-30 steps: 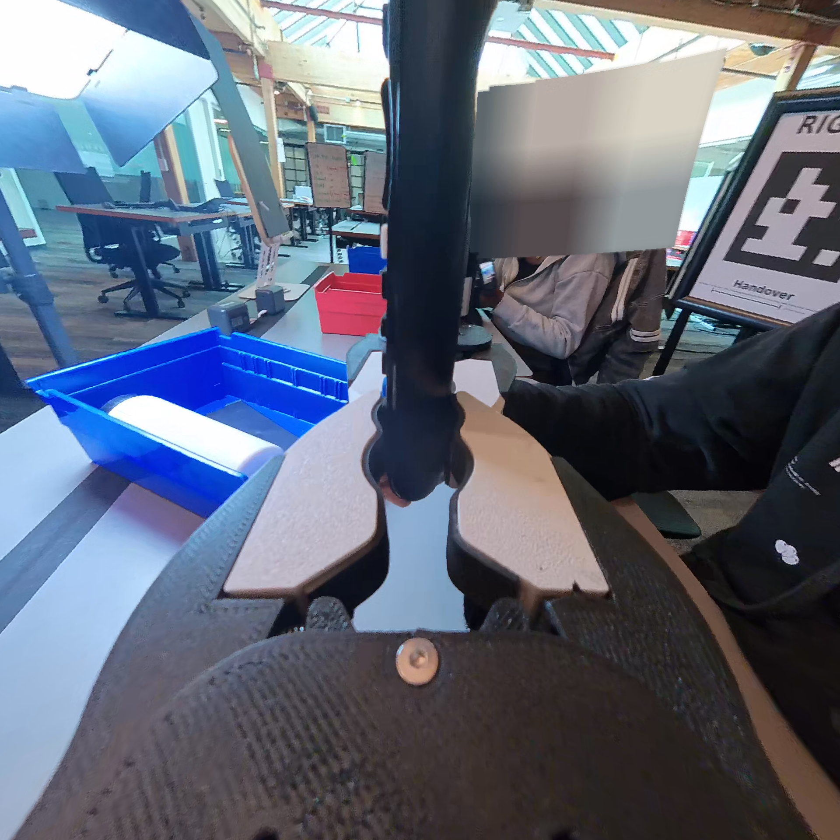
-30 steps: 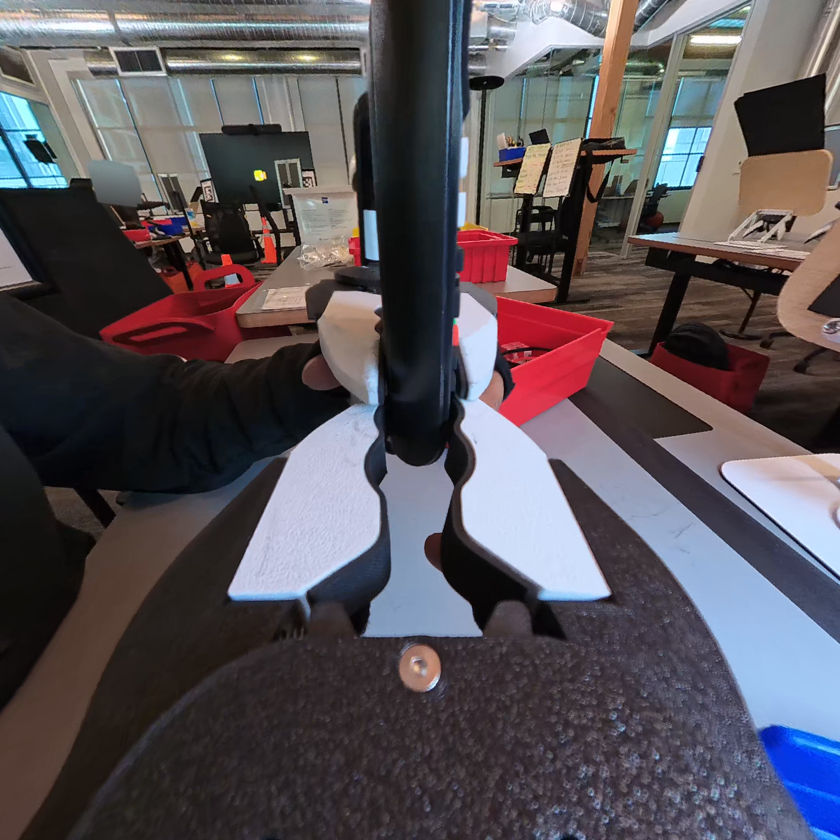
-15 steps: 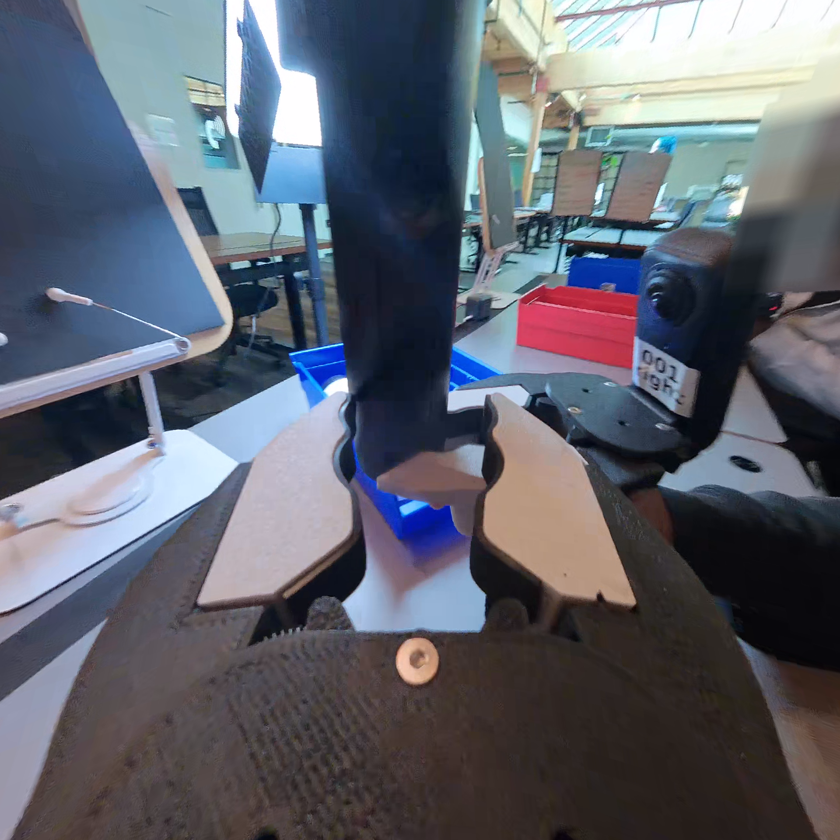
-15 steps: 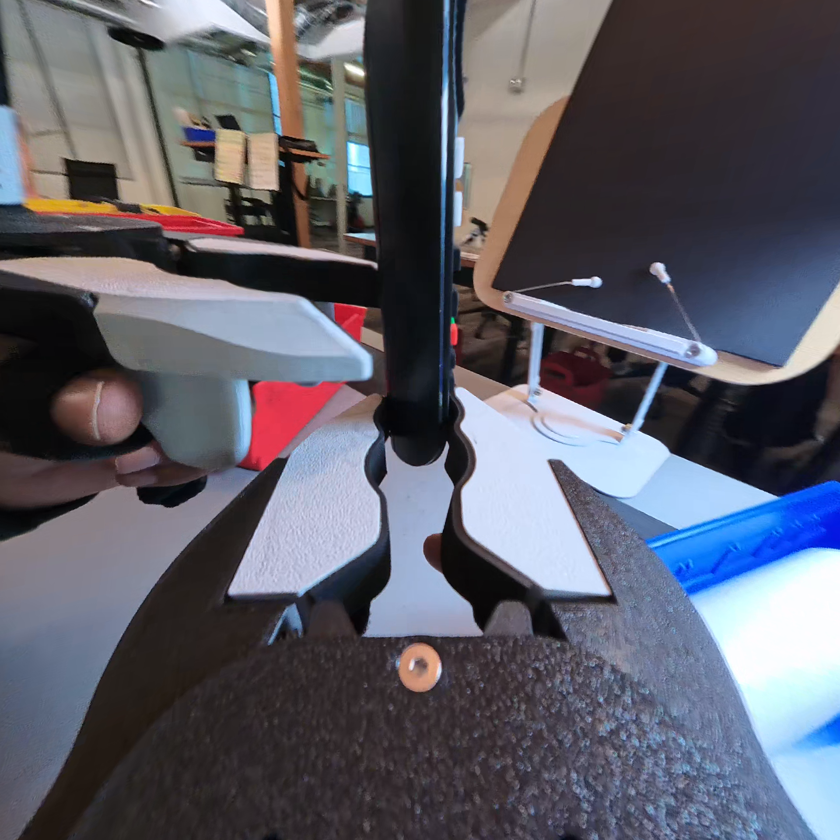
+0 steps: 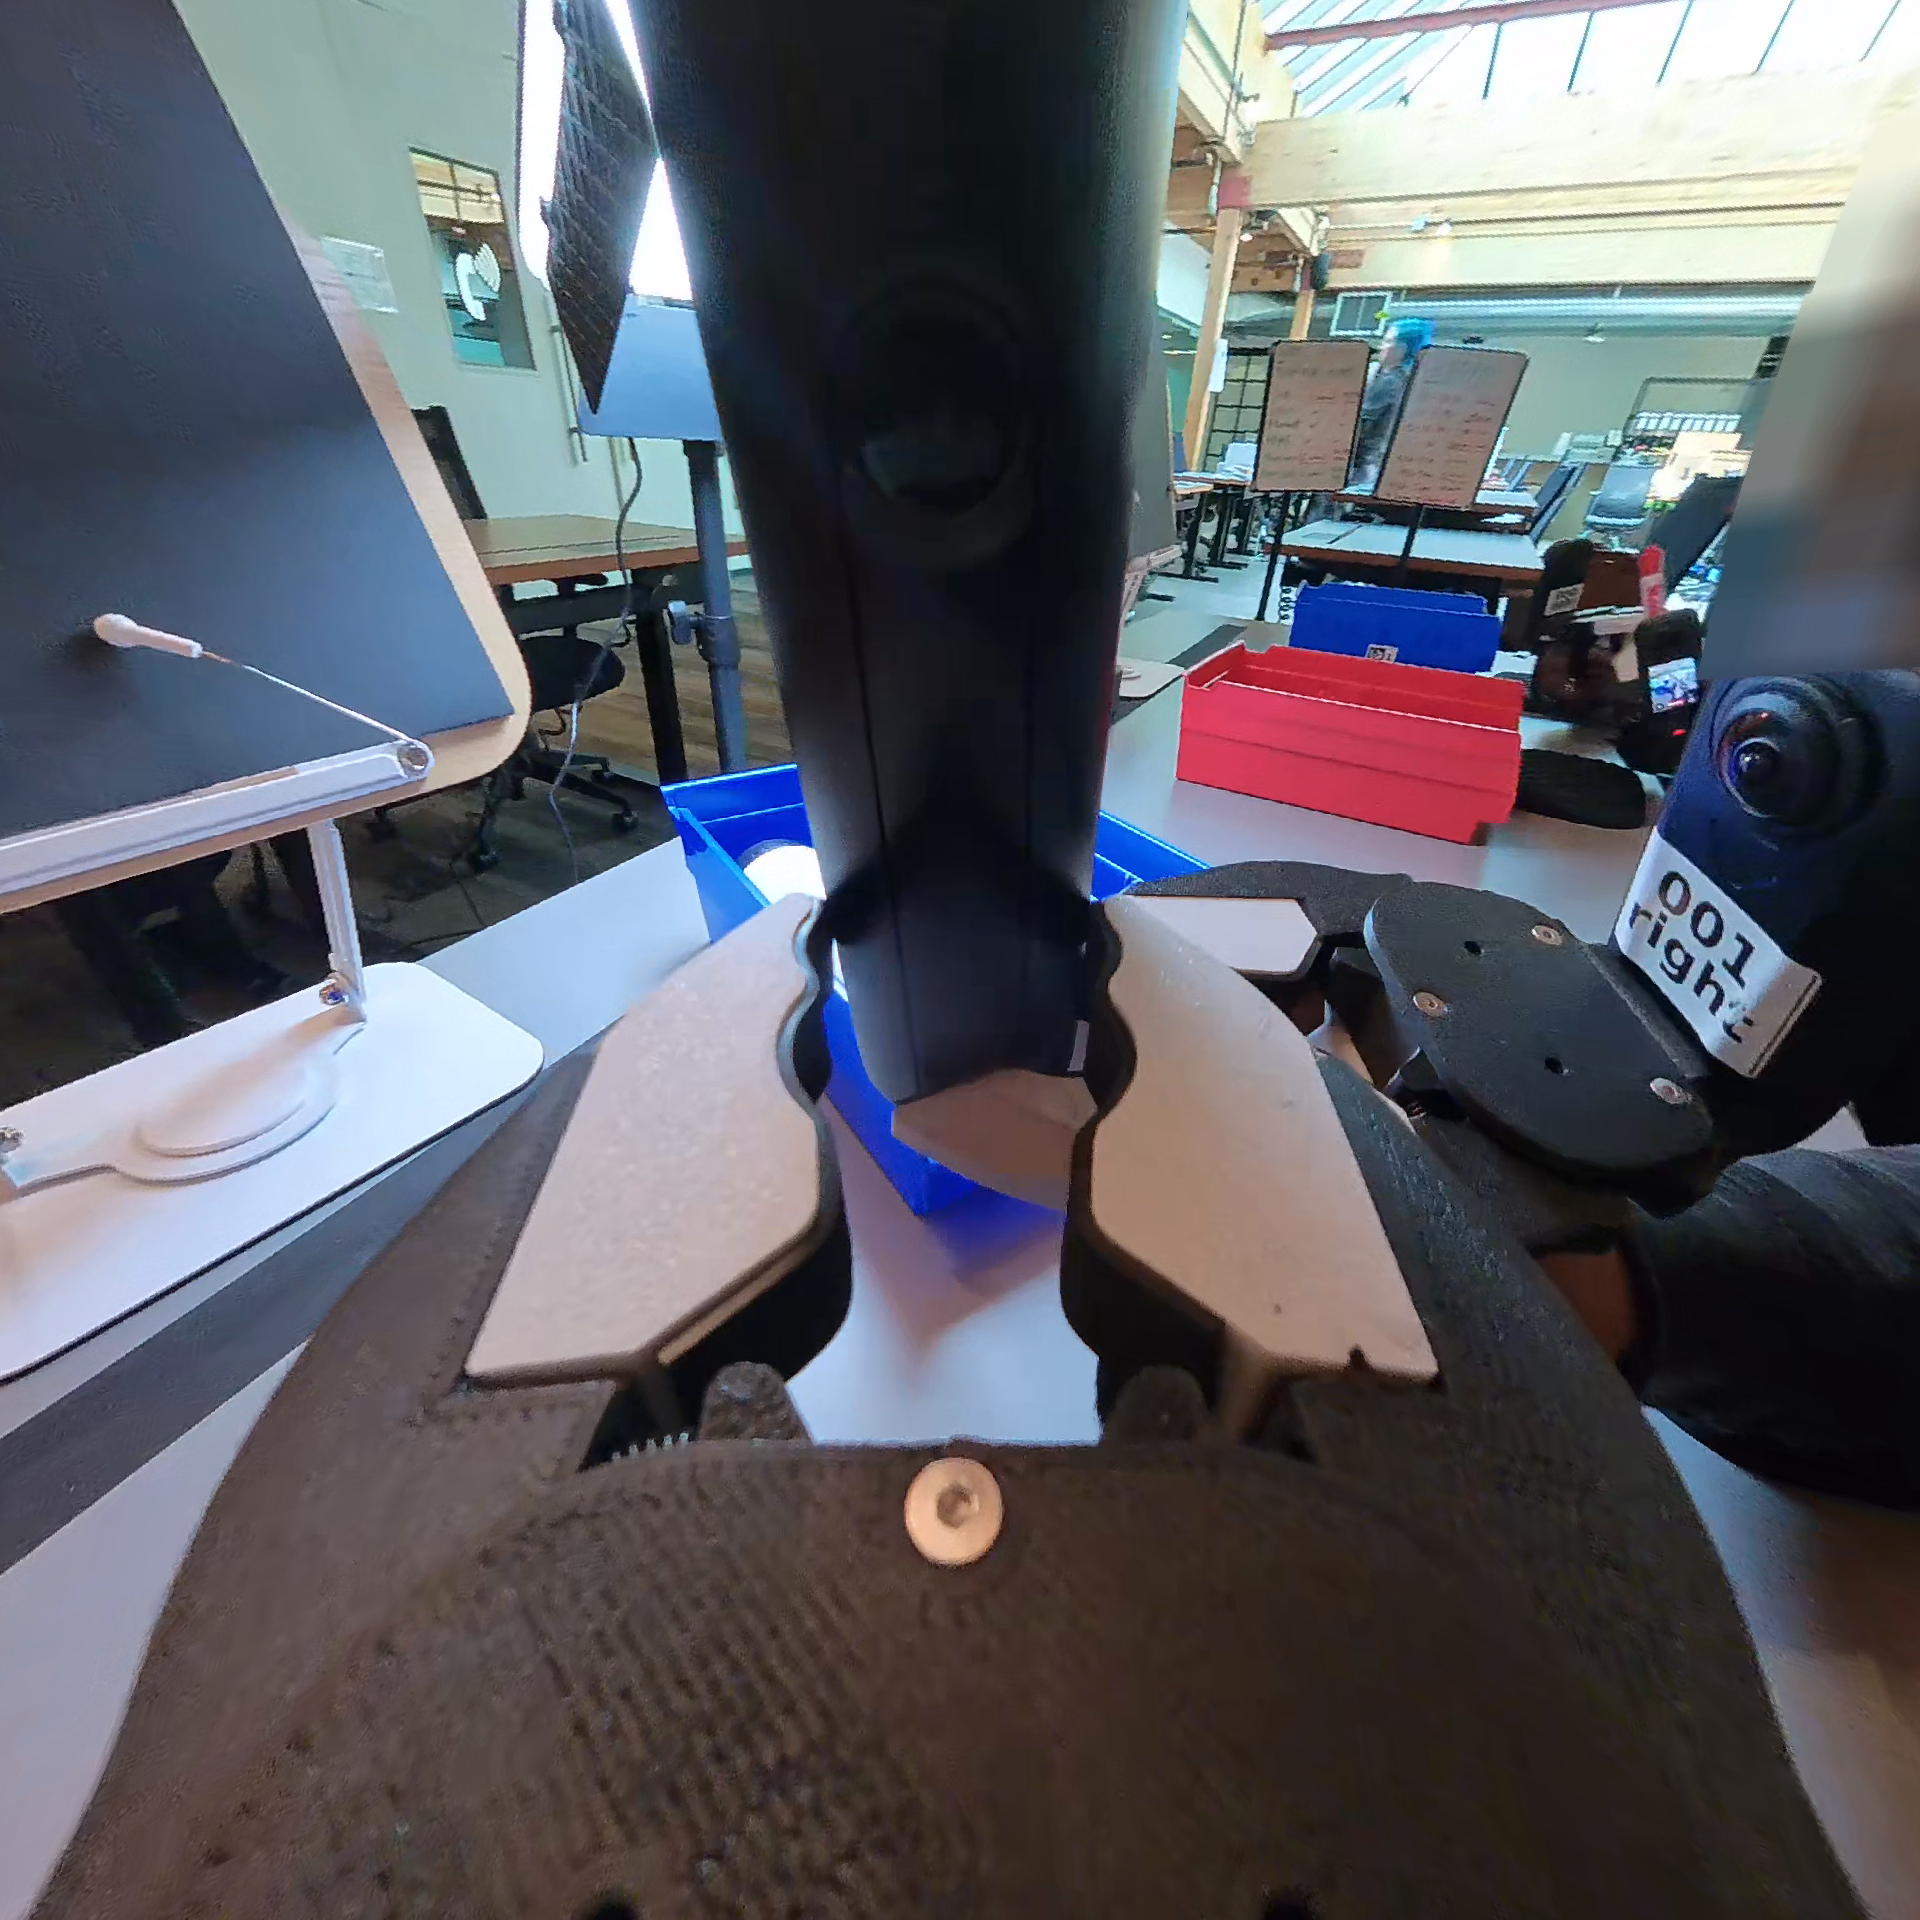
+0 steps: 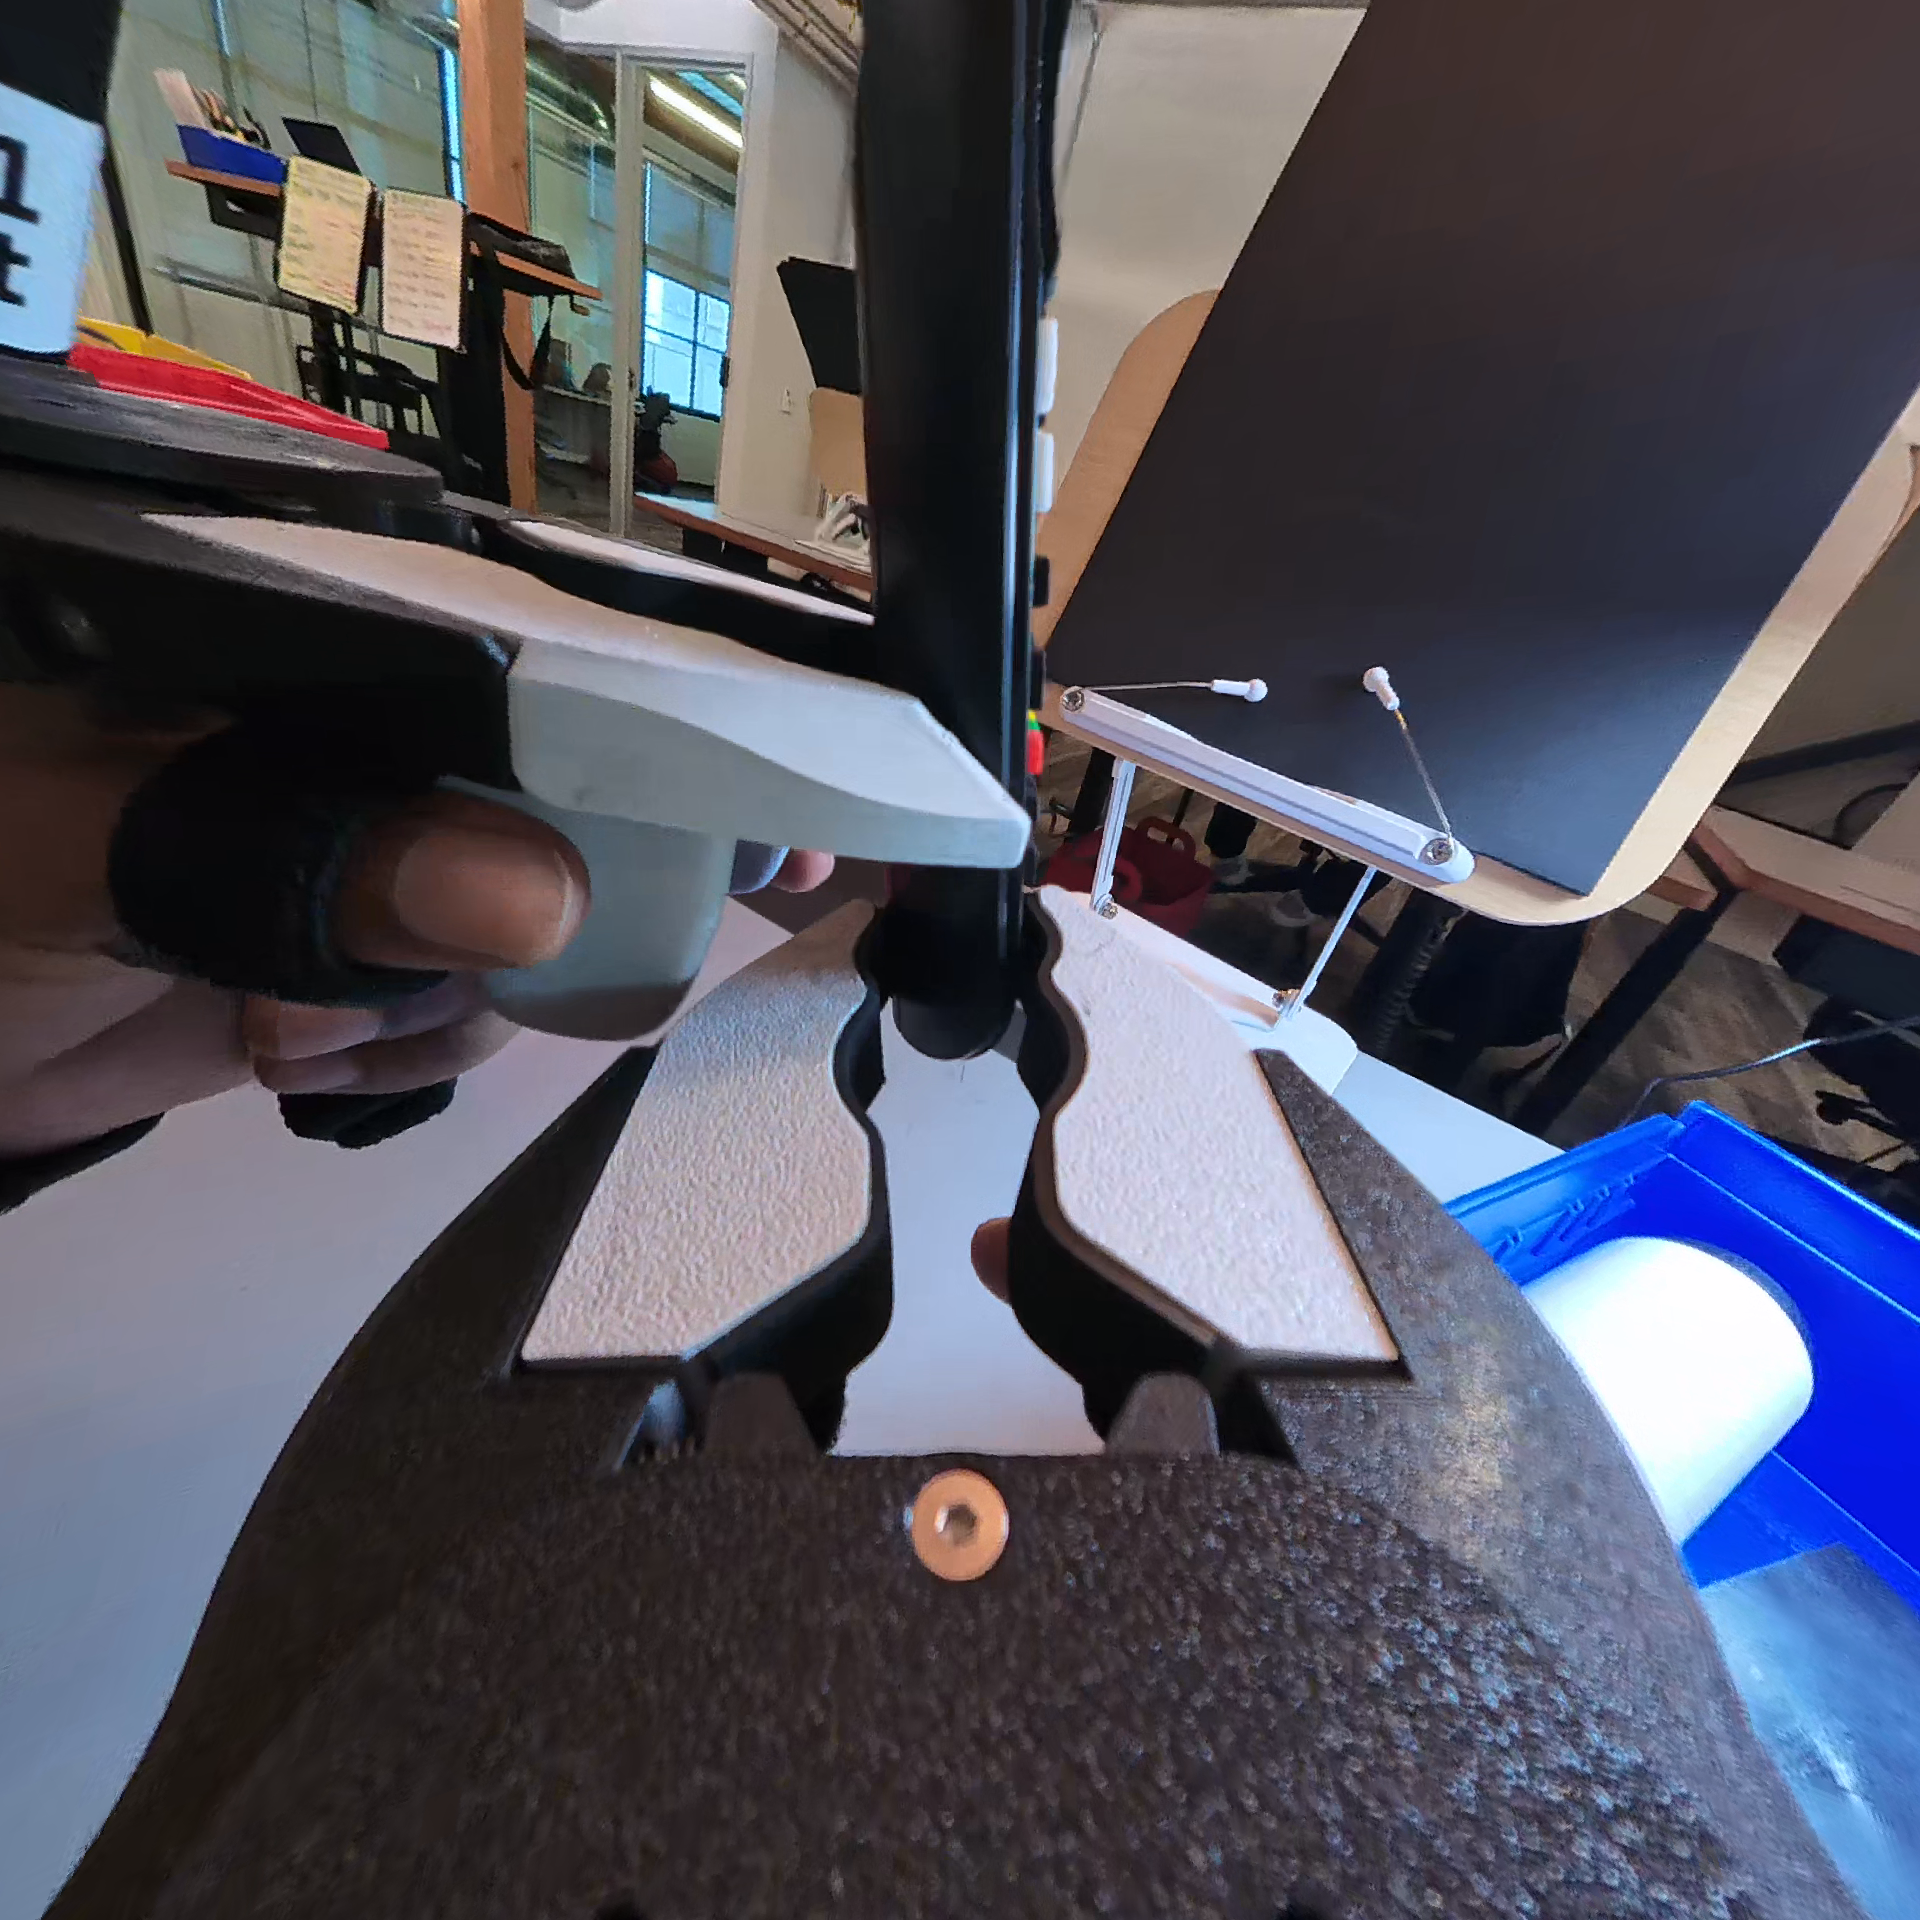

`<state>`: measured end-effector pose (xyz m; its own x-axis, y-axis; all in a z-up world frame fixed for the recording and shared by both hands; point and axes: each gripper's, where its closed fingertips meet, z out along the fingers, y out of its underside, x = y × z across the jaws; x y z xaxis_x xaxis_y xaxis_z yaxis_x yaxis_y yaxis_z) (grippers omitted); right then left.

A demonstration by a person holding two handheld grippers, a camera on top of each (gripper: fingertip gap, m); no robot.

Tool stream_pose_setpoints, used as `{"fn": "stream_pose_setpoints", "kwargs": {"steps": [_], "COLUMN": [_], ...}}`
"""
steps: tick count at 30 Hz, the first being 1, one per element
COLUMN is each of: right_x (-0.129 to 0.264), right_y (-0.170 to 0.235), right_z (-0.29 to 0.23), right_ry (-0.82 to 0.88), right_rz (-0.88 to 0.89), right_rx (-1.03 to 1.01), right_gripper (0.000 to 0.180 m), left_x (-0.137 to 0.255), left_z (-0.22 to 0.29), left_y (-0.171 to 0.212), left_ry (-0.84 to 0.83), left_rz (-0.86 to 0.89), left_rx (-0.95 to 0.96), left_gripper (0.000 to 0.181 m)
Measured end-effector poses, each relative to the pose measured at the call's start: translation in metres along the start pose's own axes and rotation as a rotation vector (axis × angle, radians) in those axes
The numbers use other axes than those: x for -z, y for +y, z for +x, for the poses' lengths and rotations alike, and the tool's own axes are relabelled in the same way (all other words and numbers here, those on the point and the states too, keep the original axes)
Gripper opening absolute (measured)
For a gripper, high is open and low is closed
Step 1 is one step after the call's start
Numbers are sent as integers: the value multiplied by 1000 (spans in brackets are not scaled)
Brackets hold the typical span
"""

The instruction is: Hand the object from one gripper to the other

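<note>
Object (image 5: pixel 935 520), a long black device, stands upright with its lower end clenched by both the left gripper (image 5: pixel 951 997) and the right gripper (image 6: pixel 951 966), so the handover looks midway: one release remains.

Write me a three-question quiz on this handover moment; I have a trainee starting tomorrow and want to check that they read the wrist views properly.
1. True or false: a white roll lies in the blue bin.
2. What grips the black object? A) the left tongs only; B) the right tongs only; C) both.
3. Fill in: in the left wrist view, the bin farther back on the table is ___.

Key: 1 true; 2 C; 3 red.
</note>
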<state>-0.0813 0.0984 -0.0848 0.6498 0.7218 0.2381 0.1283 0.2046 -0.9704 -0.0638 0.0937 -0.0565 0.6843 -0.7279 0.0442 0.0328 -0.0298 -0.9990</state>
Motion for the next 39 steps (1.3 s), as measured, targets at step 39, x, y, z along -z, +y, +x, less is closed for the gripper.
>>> {"fn": "stream_pose_setpoints", "kwargs": {"steps": [39], "right_x": [43], "right_y": [-62], "right_z": [5], "right_ry": [-495], "right_rz": [138], "right_rx": [-46], "right_gripper": [46], "left_x": [28], "left_z": [31], "left_y": [-9], "left_ry": [349], "left_rz": [-130], "left_rx": [-58], "left_gripper": [55]}}
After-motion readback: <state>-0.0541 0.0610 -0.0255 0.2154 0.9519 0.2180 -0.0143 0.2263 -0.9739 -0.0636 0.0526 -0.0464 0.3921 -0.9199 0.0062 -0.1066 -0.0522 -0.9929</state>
